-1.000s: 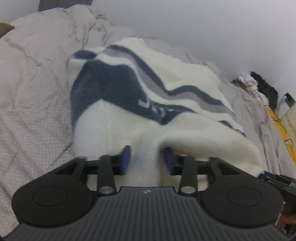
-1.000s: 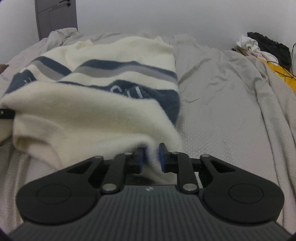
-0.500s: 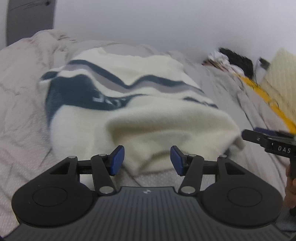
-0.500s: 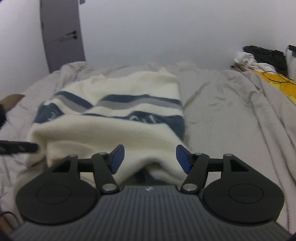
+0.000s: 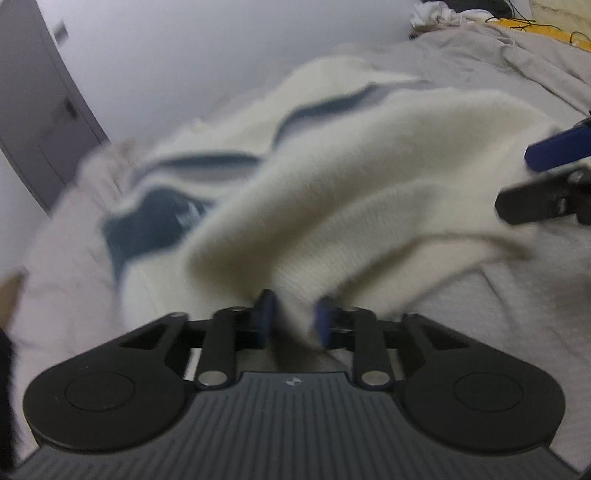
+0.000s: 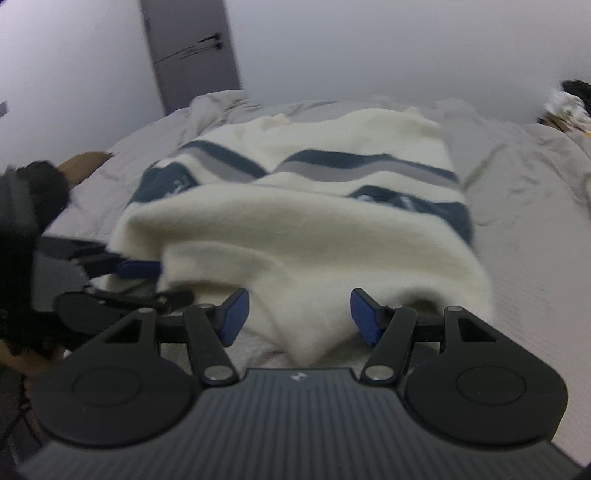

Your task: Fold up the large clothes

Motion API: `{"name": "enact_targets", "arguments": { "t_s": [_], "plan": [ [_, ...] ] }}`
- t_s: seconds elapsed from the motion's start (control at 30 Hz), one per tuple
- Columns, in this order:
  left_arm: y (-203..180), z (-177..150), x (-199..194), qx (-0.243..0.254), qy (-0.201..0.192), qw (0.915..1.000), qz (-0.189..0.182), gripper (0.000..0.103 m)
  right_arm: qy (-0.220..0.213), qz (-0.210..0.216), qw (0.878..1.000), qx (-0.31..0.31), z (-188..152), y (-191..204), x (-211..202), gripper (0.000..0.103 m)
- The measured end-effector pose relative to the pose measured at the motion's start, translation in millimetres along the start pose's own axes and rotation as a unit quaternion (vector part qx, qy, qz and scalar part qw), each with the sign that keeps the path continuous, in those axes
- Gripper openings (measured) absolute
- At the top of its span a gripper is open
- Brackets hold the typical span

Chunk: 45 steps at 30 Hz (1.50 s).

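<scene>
A cream sweater [image 5: 369, 166] with navy and grey stripes lies folded over on the grey bed, blurred in the left wrist view. My left gripper [image 5: 294, 321] is closing its jaws on a near fold of the cream fabric, which sits pinched between the blue pads. In the right wrist view the sweater [image 6: 314, 229] spreads ahead. My right gripper [image 6: 301, 314] stands open, with the near hem bulging between its fingers but clear of the pads. The right gripper's fingers [image 5: 546, 177] show at the right edge of the left view. The left gripper's fingers [image 6: 140, 267] show at the sweater's left edge.
A rumpled grey bed cover [image 6: 524, 229] runs on all sides of the sweater. A grey door [image 6: 192, 51] stands against the white wall behind. A pile of clothes [image 5: 436, 14] and a yellow item [image 5: 546, 33] lie at the far right of the bed.
The right gripper let go of the sweater's hem and now stands wide. The left gripper opened, rolled and shifted along the sweater's edge, then closed on a fold.
</scene>
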<state>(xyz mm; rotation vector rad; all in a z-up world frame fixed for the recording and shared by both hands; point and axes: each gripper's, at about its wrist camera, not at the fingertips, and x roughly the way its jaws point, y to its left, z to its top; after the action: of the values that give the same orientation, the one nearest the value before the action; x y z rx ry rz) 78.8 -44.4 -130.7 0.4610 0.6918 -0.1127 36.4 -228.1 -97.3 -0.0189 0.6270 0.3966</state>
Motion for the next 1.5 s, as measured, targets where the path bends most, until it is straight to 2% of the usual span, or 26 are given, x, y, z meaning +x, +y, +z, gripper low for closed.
{"name": "enact_targets", "arguments": {
  "t_s": [0.03,0.13,0.23,0.37,0.5,0.6,0.7,0.8,0.9,0.97,1.1,1.23,1.37,1.5],
  "plan": [
    [5,2,-3,-0.010,-0.010,0.9999,0.004,0.010,-0.002,0.003,1.000,-0.005,0,3,2,0.063],
    [31,10,-23,-0.079,-0.046,0.9958,-0.010,0.007,-0.012,0.010,1.000,-0.022,0,10,6,0.063],
    [49,12,-49,-0.118,-0.089,0.9889,-0.014,0.007,-0.029,0.017,0.998,-0.045,0,20,4,0.063],
    [59,15,-79,-0.149,-0.133,0.9797,-0.023,0.006,-0.057,0.017,0.995,-0.084,-2,36,2,0.064],
    [58,17,-103,-0.151,-0.168,0.9739,-0.023,0.006,-0.094,-0.017,0.985,-0.141,-6,59,3,0.064],
    [57,18,-109,-0.148,-0.170,0.9739,-0.024,0.006,-0.110,-0.045,0.981,-0.150,-8,70,8,0.064],
    [56,16,-106,-0.144,-0.167,0.9749,-0.034,0.006,-0.131,-0.089,0.976,-0.150,-9,77,8,0.063],
    [55,15,-101,-0.147,-0.165,0.9745,-0.039,0.006,-0.148,-0.131,0.971,-0.137,-7,73,4,0.063],
    [54,14,-99,-0.151,-0.166,0.9736,-0.042,0.006,-0.156,-0.149,0.970,-0.116,-6,62,-3,0.063],
    [48,14,-97,-0.143,-0.162,0.9749,-0.052,0.006,-0.151,-0.154,0.972,-0.094,-5,57,-6,0.063],
    [40,14,-97,-0.132,-0.162,0.9769,-0.047,0.006,-0.127,-0.164,0.977,-0.050,-5,49,-4,0.063],
    [46,13,-99,-0.147,-0.169,0.9737,-0.042,0.006,-0.101,-0.164,0.980,-0.051,-9,50,3,0.063],
    [55,13,-99,-0.170,-0.173,0.9694,-0.037,0.006,-0.057,-0.160,0.984,-0.051,-19,51,12,0.062],
    [62,13,-99,-0.188,-0.171,0.9664,-0.037,0.006,-0.023,-0.172,0.983,-0.064,-28,52,16,0.062]
  ]
}}
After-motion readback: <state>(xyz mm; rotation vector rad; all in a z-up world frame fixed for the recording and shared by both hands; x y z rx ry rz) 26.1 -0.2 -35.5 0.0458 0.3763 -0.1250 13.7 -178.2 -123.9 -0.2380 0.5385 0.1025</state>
